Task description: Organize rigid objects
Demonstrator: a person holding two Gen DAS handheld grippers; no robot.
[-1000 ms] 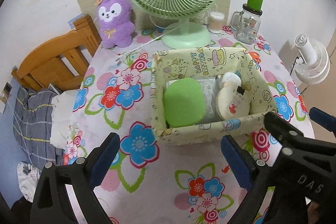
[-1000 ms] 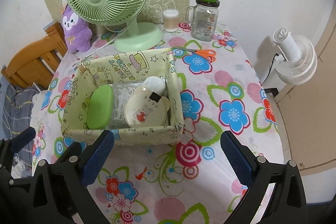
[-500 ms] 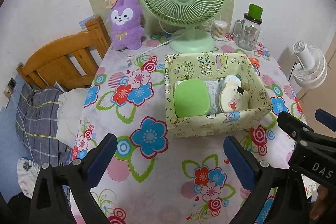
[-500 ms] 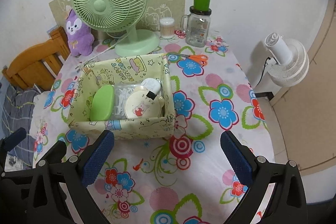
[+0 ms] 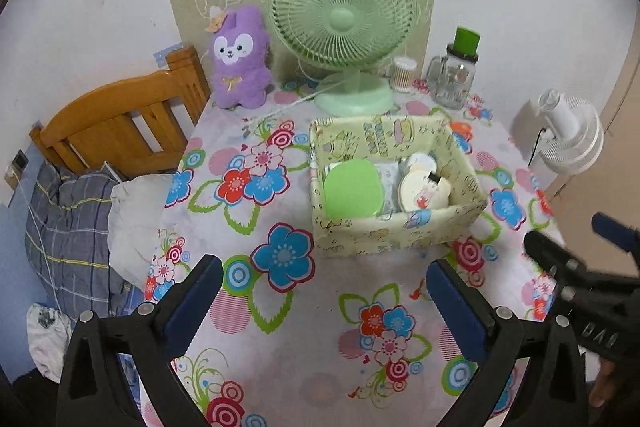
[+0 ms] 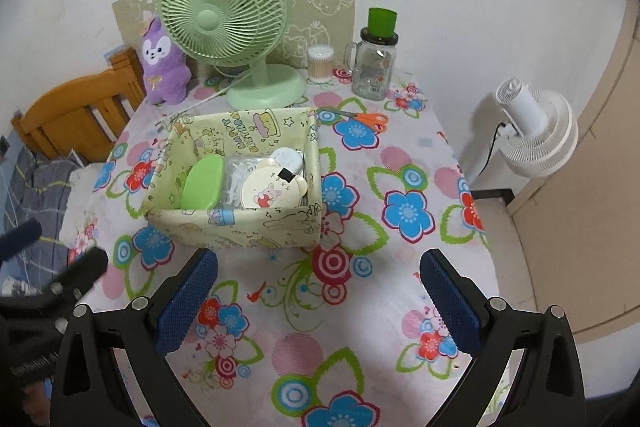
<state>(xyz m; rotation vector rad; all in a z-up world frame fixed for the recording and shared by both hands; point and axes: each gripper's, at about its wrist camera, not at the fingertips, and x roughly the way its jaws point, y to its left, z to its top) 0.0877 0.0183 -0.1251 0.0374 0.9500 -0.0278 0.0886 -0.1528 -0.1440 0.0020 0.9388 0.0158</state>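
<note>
Everything's carried by a table covered in a loud flower-print cloth; a pale yellow fabric storage box is parked near the middle; behind it a green desk fan is stood on its round base, with a purple plush bunny propped at the back left corner; a cotton swab tub and a green-lidded glass jar are set at the back right; orange-handled scissors are laid flat just in front of the jar.
</note>
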